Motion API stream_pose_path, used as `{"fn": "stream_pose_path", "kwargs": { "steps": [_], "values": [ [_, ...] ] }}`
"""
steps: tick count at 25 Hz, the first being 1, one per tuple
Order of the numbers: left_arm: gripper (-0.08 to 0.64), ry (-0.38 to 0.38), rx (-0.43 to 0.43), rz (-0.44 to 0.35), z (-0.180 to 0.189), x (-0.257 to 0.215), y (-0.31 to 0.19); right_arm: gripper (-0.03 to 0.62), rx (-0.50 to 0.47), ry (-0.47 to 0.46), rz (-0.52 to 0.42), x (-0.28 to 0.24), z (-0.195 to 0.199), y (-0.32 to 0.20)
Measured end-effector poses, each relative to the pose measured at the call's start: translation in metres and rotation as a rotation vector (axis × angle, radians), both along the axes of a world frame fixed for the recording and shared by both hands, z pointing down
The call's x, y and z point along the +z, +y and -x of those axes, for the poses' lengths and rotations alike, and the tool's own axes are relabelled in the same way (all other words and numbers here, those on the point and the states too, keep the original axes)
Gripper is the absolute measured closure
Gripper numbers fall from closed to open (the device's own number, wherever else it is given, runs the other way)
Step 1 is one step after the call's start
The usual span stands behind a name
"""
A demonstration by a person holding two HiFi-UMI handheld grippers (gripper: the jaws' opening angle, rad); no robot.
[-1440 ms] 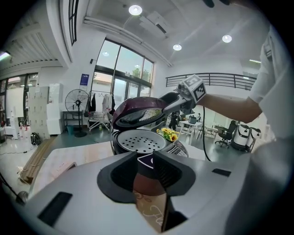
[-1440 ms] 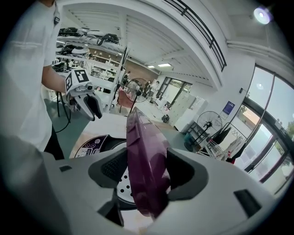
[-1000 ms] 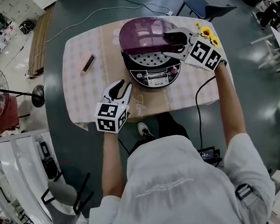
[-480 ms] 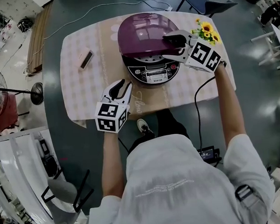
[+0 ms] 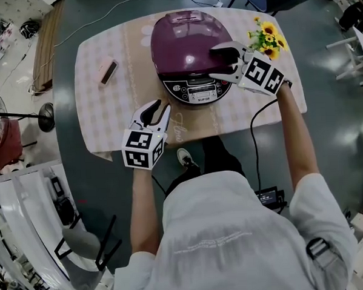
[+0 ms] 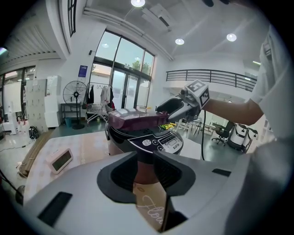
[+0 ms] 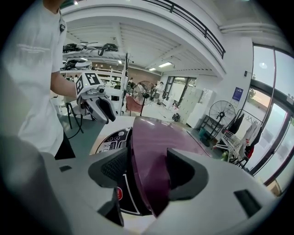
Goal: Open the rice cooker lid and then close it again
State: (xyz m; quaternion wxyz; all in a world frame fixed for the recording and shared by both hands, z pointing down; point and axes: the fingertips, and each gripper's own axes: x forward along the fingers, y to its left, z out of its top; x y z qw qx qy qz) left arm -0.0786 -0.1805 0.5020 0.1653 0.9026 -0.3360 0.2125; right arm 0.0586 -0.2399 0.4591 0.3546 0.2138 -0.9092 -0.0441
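Right tool (image 5: 217, 62) clamps the front edge of the purple lid (image 5: 185, 41), which is almost down on the rice cooker (image 5: 198, 93) on the bench (image 5: 101, 109). Its lower jaw may get pinched, leaving the lid unlatched; left tool (image 5: 162, 109) hangs open, bracing nothing.

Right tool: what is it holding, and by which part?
The right tool grips the purple lid by its front edge. The left tool holds nothing.
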Motion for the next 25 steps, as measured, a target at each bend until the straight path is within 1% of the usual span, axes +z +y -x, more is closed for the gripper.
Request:
{"fn": "stream_pose_path", "kwargs": {
  "steps": [6,14,21,23,25],
  "values": [
    [0.449,-0.005,0.013,0.012,-0.004,0.003,0.001,0.311,-0.014,0.014,0.046,0.017,0.001,0.007],
    [0.449,-0.005,0.011,0.019,-0.005,0.007,0.000,0.311,-0.014,0.010,0.067,0.027,0.001,0.008],
    [0.449,0.000,0.007,0.033,-0.006,0.013,0.003,0.314,0.006,-0.033,0.095,0.030,0.001,0.009],
    [0.449,0.004,0.003,0.039,-0.006,0.015,0.004,0.322,0.018,-0.052,0.104,0.029,0.000,0.008],
    [0.449,0.006,-0.001,0.046,-0.005,0.017,0.006,0.345,0.037,-0.064,0.093,0.029,-0.001,0.006]
  ]
}}
